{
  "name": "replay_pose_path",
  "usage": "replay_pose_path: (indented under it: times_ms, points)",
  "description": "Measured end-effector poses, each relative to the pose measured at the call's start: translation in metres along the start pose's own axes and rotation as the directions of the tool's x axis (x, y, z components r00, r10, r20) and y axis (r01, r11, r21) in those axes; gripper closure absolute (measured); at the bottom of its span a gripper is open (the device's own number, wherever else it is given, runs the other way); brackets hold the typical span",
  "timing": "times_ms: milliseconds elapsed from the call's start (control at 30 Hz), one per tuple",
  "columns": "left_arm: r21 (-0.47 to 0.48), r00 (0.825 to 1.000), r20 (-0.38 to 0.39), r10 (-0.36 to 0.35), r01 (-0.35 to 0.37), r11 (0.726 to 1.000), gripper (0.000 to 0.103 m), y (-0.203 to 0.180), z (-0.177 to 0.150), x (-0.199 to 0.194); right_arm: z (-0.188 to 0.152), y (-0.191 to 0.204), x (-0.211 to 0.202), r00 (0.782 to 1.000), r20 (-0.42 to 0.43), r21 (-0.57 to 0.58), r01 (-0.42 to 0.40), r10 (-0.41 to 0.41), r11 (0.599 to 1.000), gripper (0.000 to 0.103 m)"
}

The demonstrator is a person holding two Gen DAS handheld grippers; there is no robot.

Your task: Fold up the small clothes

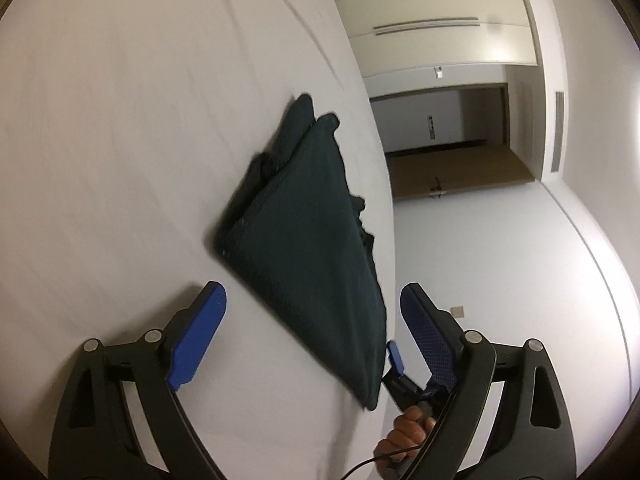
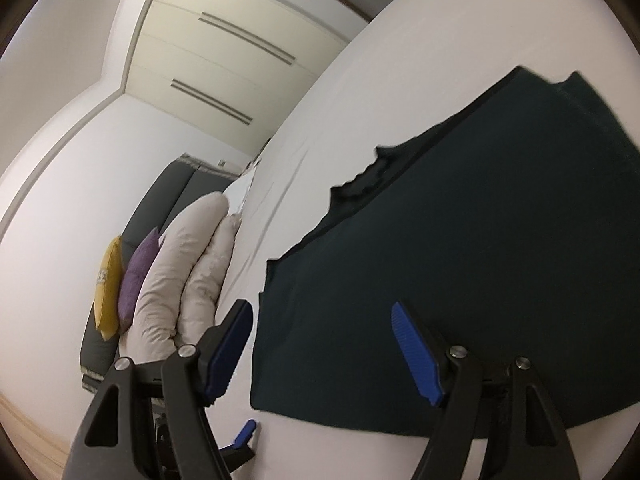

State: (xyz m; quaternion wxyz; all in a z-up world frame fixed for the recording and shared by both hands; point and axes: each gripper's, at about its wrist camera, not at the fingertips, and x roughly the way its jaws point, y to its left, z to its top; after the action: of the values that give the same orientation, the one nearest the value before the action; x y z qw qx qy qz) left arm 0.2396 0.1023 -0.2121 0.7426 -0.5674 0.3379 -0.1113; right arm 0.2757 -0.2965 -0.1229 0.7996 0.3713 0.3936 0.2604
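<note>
A dark green folded garment (image 1: 304, 248) lies flat on the white bed (image 1: 120, 160), close to the bed's edge. My left gripper (image 1: 312, 292) is open just short of the garment's near corner, and its blue pads (image 1: 204, 332) touch no cloth. In the right wrist view the same garment (image 2: 460, 260) spreads across the sheet (image 2: 400, 60). My right gripper (image 2: 320, 308) is open over its near edge with the pads clear of the fabric. A hand (image 1: 408, 428) holds the right gripper's handle at the bed's edge. One blue tip of the left gripper (image 2: 246, 432) shows low in the right wrist view.
White pillows (image 2: 188, 272), a purple cushion (image 2: 138, 272) and a yellow cushion (image 2: 108, 284) lean beside a grey headboard (image 2: 168, 192). Pale wardrobe doors (image 2: 240, 48) stand behind. A doorway (image 1: 448, 140) and bare wall lie beyond the bed's edge.
</note>
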Motion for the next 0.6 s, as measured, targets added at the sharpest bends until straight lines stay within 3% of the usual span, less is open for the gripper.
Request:
replay_pose_path:
  times_ms: [133,267,467,533,600]
  points:
    - [-0.029,1.000,0.006,-0.015,0.016,0.999,0.014,-0.002,-0.006,0.014,-0.005,0.000,0.007,1.000,-0.013,0.022,-0.027,0.027,0.999,0.030]
    - [-0.087,0.998,0.055,0.014,-0.010,0.996,0.014,-0.002,-0.006,0.029,-0.010,0.003,0.018,0.998,-0.038,0.033,-0.043,0.044,0.999,0.033]
    - [-0.238,0.996,0.088,-0.005,0.025,0.971,0.014,0.006,0.010,0.045,-0.010,0.019,0.030,0.997,-0.057,0.013,-0.058,0.059,0.998,0.033]
    - [-0.279,0.996,0.086,-0.029,0.052,0.959,0.017,0.008,0.017,0.052,-0.007,0.026,0.034,0.996,-0.064,-0.007,-0.056,0.056,0.998,0.034]
    - [-0.317,0.995,0.088,-0.041,0.067,0.946,0.028,0.014,0.021,0.055,-0.002,0.034,0.042,0.996,-0.071,-0.024,-0.054,0.052,0.998,0.035]
